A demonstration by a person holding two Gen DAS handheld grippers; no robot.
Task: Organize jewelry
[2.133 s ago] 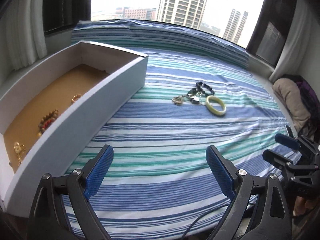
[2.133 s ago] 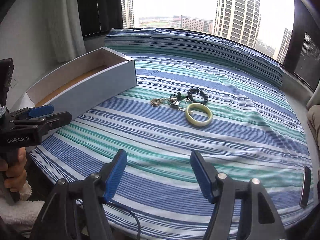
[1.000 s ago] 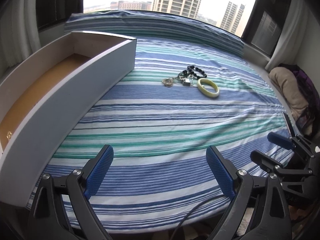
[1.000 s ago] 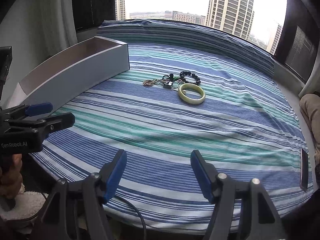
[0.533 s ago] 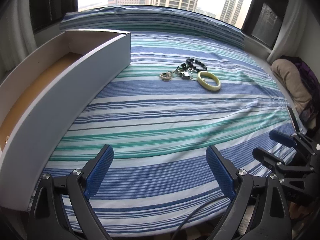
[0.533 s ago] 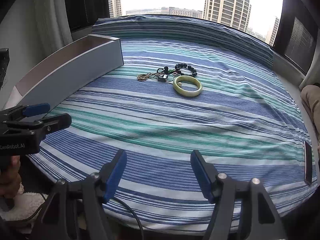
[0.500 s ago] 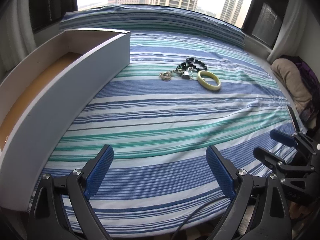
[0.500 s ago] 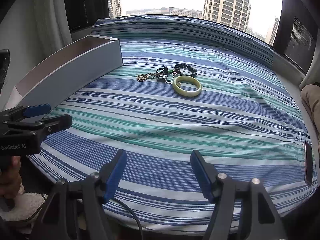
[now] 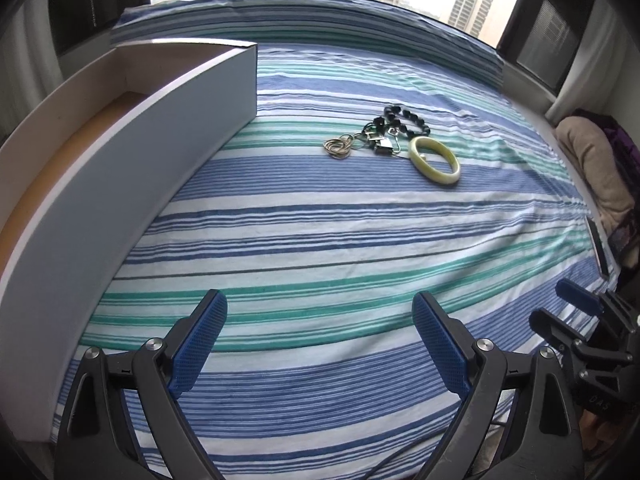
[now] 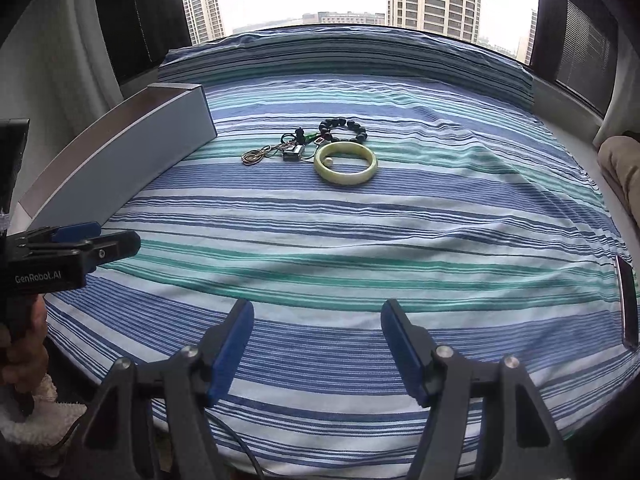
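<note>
Two empty grippers, your left gripper (image 9: 318,326) and right gripper (image 10: 316,330), hold their jaws wide apart well short of the jewelry pile (image 10: 308,146), so pick the green bangle (image 10: 346,163) nearest you first, straddling its rim, then carry it to the box (image 9: 132,152) left of the pile.

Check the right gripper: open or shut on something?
Open. The right gripper has its blue pads wide apart with only striped bedsheet between them, well short of the jade bangle.
</note>
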